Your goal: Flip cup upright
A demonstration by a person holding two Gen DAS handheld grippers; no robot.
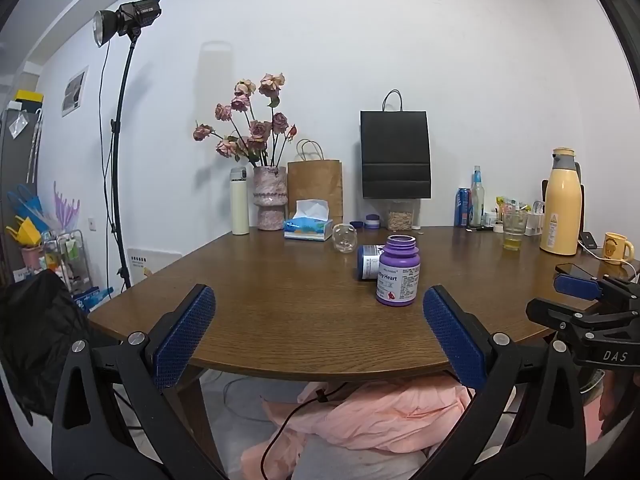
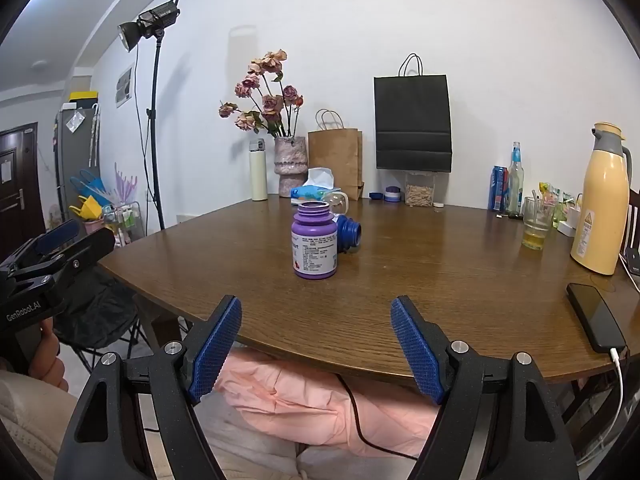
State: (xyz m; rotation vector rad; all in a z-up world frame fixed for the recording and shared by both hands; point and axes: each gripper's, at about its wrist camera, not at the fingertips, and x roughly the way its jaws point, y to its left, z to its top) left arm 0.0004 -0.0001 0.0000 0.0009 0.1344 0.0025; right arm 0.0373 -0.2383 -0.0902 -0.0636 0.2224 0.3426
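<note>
A clear glass cup (image 1: pixel 345 238) lies on its side on the brown table (image 1: pixel 280 300), behind the bottles; in the right wrist view it (image 2: pixel 337 199) is partly hidden behind the purple bottle. A purple bottle (image 1: pixel 397 277) (image 2: pixel 315 241) stands upright without a cap. A blue bottle (image 1: pixel 369 267) (image 2: pixel 349 233) lies on its side beside it. My left gripper (image 1: pixel 318 322) is open and empty at the near table edge. My right gripper (image 2: pixel 316 330) is open and empty at the near edge too, and shows at the far right of the left wrist view (image 1: pixel 580 286).
At the back stand a white flask (image 1: pixel 239 201), a vase of dried roses (image 1: pixel 271 198), a tissue box (image 1: pixel 308 224), a brown bag (image 1: pixel 316 188) and a black bag (image 1: pixel 396 154). On the right are a glass with yellow liquid (image 2: pixel 537 224), a yellow thermos (image 2: pixel 602 200) and a phone (image 2: pixel 596 318).
</note>
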